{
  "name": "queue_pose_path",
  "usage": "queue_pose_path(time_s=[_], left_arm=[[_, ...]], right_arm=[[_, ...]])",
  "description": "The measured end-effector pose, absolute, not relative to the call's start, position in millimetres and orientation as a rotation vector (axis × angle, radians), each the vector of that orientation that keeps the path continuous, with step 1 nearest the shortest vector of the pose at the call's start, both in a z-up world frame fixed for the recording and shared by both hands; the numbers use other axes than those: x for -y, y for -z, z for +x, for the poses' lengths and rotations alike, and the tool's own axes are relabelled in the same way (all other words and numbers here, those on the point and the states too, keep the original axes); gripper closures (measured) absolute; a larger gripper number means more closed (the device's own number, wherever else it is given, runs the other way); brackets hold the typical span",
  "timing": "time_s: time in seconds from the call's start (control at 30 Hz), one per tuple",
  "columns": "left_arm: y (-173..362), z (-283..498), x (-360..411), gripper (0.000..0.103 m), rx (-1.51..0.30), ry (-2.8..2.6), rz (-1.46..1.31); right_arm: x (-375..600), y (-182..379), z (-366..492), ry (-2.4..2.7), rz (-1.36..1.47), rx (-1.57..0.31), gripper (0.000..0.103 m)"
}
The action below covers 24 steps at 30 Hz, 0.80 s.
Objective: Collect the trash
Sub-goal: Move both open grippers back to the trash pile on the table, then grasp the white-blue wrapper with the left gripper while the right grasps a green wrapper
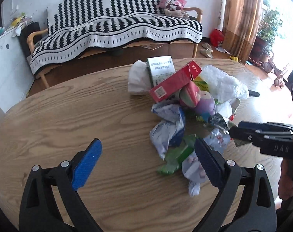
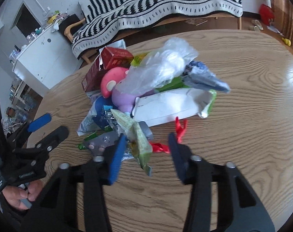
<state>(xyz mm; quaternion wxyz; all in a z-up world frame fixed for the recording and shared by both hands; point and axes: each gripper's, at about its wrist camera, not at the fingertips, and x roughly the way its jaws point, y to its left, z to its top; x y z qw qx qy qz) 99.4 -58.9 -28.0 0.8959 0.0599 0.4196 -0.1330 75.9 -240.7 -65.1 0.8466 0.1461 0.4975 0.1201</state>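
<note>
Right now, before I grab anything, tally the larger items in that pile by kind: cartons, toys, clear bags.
Cartons: 3 (red carton, printed white box, flattened white carton)
Toys: 1 (pink-capped toy)
Clear bags: 1 (clear plastic bag)
Total: 5, leaving out the small crumpled wrappers, which overlap too much to count.

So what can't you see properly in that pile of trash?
- Left wrist view: the pink and purple toy is mostly buried under the red box and plastic bag.
- Left wrist view: print on the white box is too small to read.
- Right wrist view: the green wrapper is blurred.
</note>
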Motion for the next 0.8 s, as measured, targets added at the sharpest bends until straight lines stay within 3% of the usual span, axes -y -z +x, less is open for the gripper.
queue_pose_path(time_s=[0.07,0.17,0.5,0.53,0.57,0.6,0.63,0.8], left_arm=[[35.2,109.9,60.6,0.009,-0.888,0.289,0.112],[46.7,121.1,67.3,0.010,-0.917,0.300,0.092],[68.8,145.5,86.9,0.010,-0.960,0.271,0.072],[70.8,146.4,88.5,0.013,-0.959,0.264,0.077],[73.6,148.3,90.2,0.027,-0.966,0.256,0.082],[76.0,149.1,90.9,0.033,-0.981,0.261,0.080],[77.0,149.3,90.7,0.048,-0.994,0.277,0.066],[58.8,140.8,91.7,0.052,-1.009,0.191,0.114]], right_arm=[[237.0,66.5,81.8,-0.271,0.302,-1.058,0.078],[235.3,62.3,79.5,-0.287,0.298,-1.045,0.084],[259.5,21.8,47.9,-0.315,0.310,-0.924,0.086],[262.0,20.4,45.1,-0.313,0.309,-0.922,0.086],[264.0,19.3,41.9,-0.311,0.308,-0.921,0.086],[268.1,18.0,37.9,-0.306,0.306,-0.918,0.086],[272.7,16.0,34.4,-0.301,0.305,-0.914,0.086],[292.3,7.4,19.2,-0.281,0.305,-0.905,0.086]])
